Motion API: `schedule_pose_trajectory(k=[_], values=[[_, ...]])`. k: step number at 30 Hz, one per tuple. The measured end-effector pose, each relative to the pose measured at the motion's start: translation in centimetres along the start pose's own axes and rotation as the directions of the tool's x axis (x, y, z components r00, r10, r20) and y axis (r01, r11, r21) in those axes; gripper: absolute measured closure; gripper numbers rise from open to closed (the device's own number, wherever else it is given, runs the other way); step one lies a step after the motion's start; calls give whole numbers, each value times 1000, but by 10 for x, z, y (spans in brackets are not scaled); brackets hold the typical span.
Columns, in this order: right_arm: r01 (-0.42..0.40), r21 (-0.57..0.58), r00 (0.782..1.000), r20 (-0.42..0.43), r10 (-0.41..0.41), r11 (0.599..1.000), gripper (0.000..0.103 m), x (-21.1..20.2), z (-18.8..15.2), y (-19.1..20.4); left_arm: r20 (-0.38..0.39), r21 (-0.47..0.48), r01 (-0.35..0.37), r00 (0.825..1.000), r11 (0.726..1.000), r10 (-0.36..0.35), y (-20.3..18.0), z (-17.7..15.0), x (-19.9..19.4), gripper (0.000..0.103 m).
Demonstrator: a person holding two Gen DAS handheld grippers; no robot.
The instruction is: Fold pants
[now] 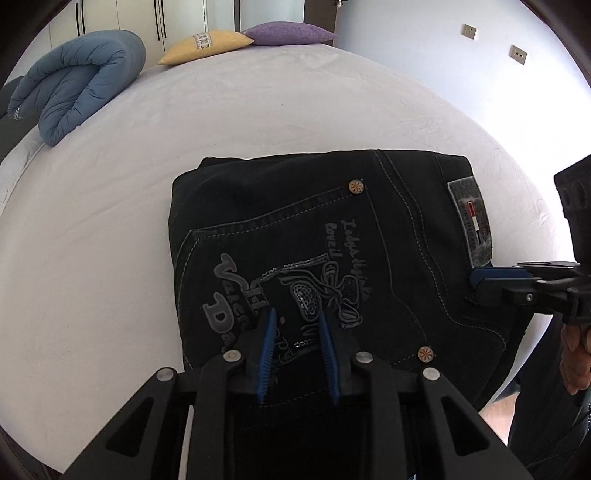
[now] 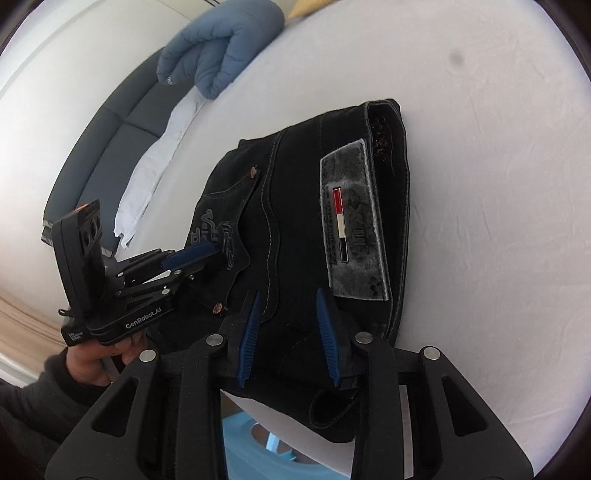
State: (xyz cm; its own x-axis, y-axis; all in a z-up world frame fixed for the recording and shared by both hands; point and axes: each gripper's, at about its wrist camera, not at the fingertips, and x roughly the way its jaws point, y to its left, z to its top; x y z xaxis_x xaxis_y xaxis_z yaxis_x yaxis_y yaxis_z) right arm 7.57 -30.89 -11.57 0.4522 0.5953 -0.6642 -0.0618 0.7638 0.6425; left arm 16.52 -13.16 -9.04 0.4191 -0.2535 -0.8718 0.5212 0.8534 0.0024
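Black jeans (image 1: 295, 236) lie folded into a compact rectangle on the white bed, back pocket with grey embroidery up and a grey waistband patch (image 1: 471, 221) at the right. They also show in the right wrist view (image 2: 295, 229). My left gripper (image 1: 297, 321) is open, its blue pads over the embroidered pocket, nothing between them. My right gripper (image 2: 286, 306) is open over the waistband near the patch (image 2: 352, 221); in the left wrist view it (image 1: 476, 282) enters from the right at the jeans' waistband edge.
A rolled blue duvet (image 1: 74, 81) lies at the far left of the bed (image 1: 258, 110), with a yellow pillow (image 1: 207, 44) and a purple pillow (image 1: 291, 33) at the head. A grey sofa (image 2: 110, 140) stands beside the bed. A light-blue stool (image 2: 255, 450) is below the bed edge.
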Motion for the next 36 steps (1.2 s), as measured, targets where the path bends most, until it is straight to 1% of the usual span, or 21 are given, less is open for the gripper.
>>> schedule_pose_trajectory(k=[4, 7, 9, 11, 13, 16, 17, 19, 21, 22, 23, 25, 26, 27, 28, 29, 33, 34, 36], values=[[68, -56, 998, 18, -67, 996, 74, -4, -4, 13, 8, -6, 2, 1000, 1000, -2, -5, -3, -3, 77], [93, -52, 995, 33, -92, 994, 74, -9, -11, 19, 13, -10, 8, 1000, 1000, -7, -7, -6, -6, 77], [108, -46, 993, 40, -107, 993, 74, -18, -15, 7, 16, -12, 9, 1000, 1000, -8, -8, -8, -7, 77], [116, -41, 993, 41, -114, 992, 74, -21, -21, 5, 16, -24, 19, 1000, 1000, -18, -4, -7, -8, 77], [123, -42, 992, 45, -122, 991, 74, -23, -26, 0, 31, -35, 27, 999, 999, -26, 1, -3, -18, 77], [151, -48, 988, 44, -149, 987, 74, -18, -26, 1, 72, -30, -11, 997, 999, 13, 12, 14, -27, 76], [160, -53, 986, 44, -158, 986, 75, -17, -26, 2, 74, -41, -22, 997, 999, 25, 18, 21, -27, 75], [175, -61, 984, 44, -172, 983, 75, -16, -26, 3, 66, -58, -41, 997, 997, 45, 30, 33, -19, 71], [183, -60, 983, 44, -180, 981, 75, -17, -27, 3, 40, -45, -68, 997, 997, 70, 35, 37, -8, 71], [184, -60, 982, 45, -182, 981, 75, -17, -27, 3, 19, -30, -75, 997, 997, 75, 35, 34, 0, 71], [186, -60, 982, 47, -184, 981, 74, -18, -28, 3, 23, -17, -83, 996, 996, 84, 32, 30, 2, 69], [191, -60, 981, 51, -188, 980, 75, -18, -28, 4, 57, 33, -123, 991, 992, 121, 20, 15, -1, 63], [192, -60, 981, 54, -189, 980, 74, -17, -29, 4, 76, 53, -156, 985, 986, 152, 14, 7, -5, 62], [191, -59, 981, 57, -188, 980, 74, -18, -29, 4, 95, 67, -179, 981, 982, 172, 10, -1, -7, 59], [191, -60, 981, 59, -187, 980, 74, -17, -28, 4, 113, 78, -187, 978, 979, 178, 5, -11, -10, 47], [192, -63, 980, 59, -189, 979, 74, -17, -28, 4, 120, 81, -188, 977, 979, 177, 1, -23, -14, 40], [188, -83, 981, 57, -184, 979, 74, -20, -26, 8, 155, 59, -187, 972, 981, 176, -5, -64, -33, 39], [178, -82, 983, 59, -173, 981, 74, -23, -26, 9, 161, 41, -177, 973, 983, 168, -4, -72, -38, 39], [153, -64, 986, 71, -148, 986, 72, -34, -27, 11, 143, 10, -150, 979, 989, 147, 0, -82, -42, 39]])
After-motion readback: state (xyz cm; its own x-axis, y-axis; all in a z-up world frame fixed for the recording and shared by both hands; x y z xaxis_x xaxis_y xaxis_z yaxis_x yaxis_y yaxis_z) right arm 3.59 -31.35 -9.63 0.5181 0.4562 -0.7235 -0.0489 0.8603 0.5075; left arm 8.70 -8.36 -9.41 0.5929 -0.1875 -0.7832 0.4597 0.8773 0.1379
